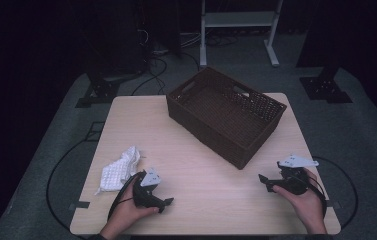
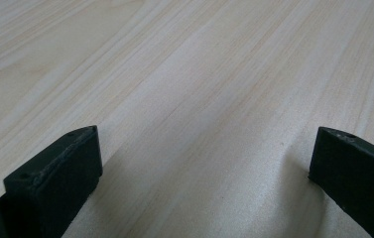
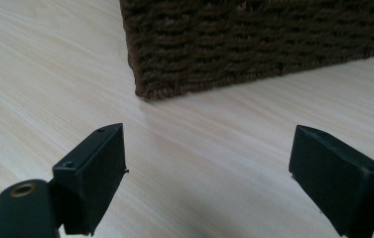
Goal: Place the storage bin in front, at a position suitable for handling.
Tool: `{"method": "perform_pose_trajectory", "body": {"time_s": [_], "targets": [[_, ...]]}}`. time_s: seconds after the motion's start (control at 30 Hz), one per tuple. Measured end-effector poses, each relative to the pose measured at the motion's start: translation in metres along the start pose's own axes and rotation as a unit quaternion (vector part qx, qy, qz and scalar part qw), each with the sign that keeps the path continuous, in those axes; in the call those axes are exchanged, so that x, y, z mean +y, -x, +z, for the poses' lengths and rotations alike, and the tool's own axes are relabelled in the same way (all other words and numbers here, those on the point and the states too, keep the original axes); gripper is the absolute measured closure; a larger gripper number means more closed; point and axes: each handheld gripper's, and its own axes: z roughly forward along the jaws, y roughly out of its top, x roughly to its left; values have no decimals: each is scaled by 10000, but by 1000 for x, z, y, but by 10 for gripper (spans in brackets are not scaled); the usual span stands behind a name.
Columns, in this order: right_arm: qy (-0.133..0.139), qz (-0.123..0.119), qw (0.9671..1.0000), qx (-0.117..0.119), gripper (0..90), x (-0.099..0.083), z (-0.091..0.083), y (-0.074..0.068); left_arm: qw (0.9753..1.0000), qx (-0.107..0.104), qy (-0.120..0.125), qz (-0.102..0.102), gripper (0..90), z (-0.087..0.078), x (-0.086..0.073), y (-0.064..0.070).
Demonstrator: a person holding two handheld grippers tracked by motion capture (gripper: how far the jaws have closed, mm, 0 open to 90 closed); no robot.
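A dark brown wicker basket (image 1: 226,112) stands empty on the far right part of the pale wooden table (image 1: 196,175). A crumpled white cloth (image 1: 118,170) lies near the table's left edge. My left gripper (image 1: 167,202) rests near the front edge, just right of the cloth, open over bare wood (image 2: 204,148). My right gripper (image 1: 262,181) sits at the front right, open, pointing at the basket's near corner (image 3: 145,89); in the right gripper view its jaws stand wide apart (image 3: 207,173) with nothing between them.
Beyond the table a white metal frame (image 1: 238,25) stands on the grey floor, with black stand bases (image 1: 326,87) and cables (image 1: 151,70) around it. A bare strip of table runs between the two grippers.
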Motion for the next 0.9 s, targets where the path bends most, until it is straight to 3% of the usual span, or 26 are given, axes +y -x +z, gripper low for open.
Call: {"method": "perform_pose_trajectory", "body": {"time_s": [0.37, 0.9], "targets": [[127, -20, 9999, 97, 261, 17, -7, 5, 10000, 2, 1, 3, 0, 0, 0, 0], [220, -242, 9992, 246, 428, 43, -13, 5, 10000, -5, -22, 11, 0, 0, 0, 0]]}}
